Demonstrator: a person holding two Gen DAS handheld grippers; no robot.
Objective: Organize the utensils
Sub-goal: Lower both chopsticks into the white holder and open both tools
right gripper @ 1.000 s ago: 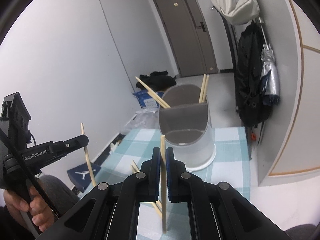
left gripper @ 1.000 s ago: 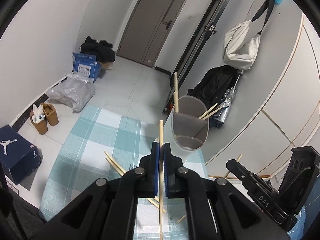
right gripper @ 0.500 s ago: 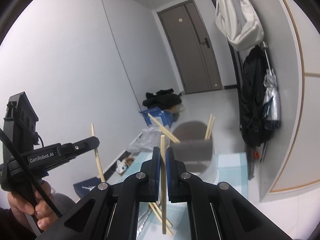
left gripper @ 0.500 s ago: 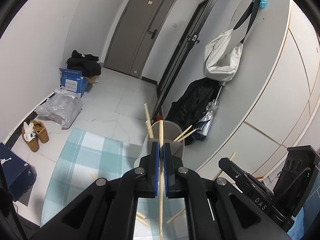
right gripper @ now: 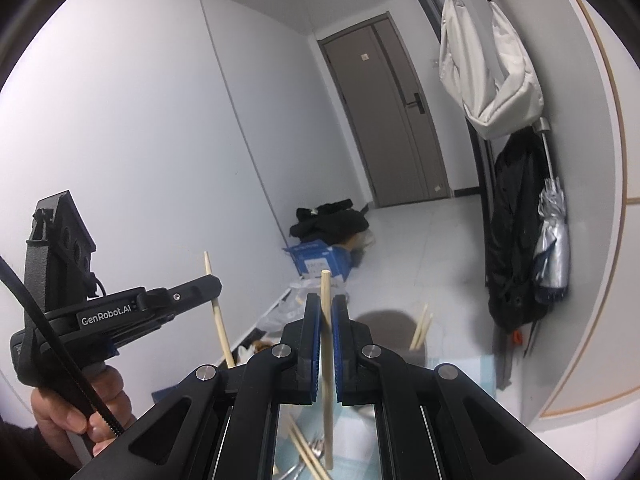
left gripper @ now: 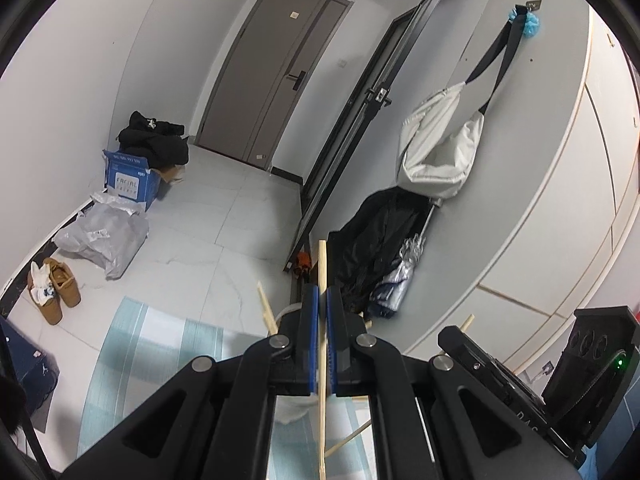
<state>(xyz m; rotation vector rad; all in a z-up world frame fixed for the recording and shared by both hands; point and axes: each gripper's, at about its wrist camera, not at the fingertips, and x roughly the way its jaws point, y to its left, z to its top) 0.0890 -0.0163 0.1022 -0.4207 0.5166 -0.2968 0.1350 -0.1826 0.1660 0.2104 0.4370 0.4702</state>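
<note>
My left gripper [left gripper: 322, 294] is shut on a wooden chopstick [left gripper: 322, 264] that stands upright between its blue pads. My right gripper [right gripper: 326, 300] is shut on a second upright chopstick [right gripper: 325, 284]. Both grippers hang above the table. The grey-white utensil holder [right gripper: 386, 320] stands just ahead and below, with several chopsticks [right gripper: 421, 326] leaning in it. In the left wrist view the holder [left gripper: 282, 314] is mostly hidden behind the fingers. The left gripper [right gripper: 214, 282], held by a hand [right gripper: 80, 408], shows at the left of the right wrist view.
A teal checked cloth [left gripper: 160, 340] covers the table. Loose chopsticks [right gripper: 304, 452] lie on it below my right gripper. On the floor beyond are a blue box [left gripper: 130, 182], bags and shoes [left gripper: 60, 284]. A black coat and umbrella [right gripper: 554, 236] hang on the right wall.
Both grippers have risen with their chopsticks still held. The holder and the cloth have dropped lower in both views and are now partly hidden behind the fingers.
</note>
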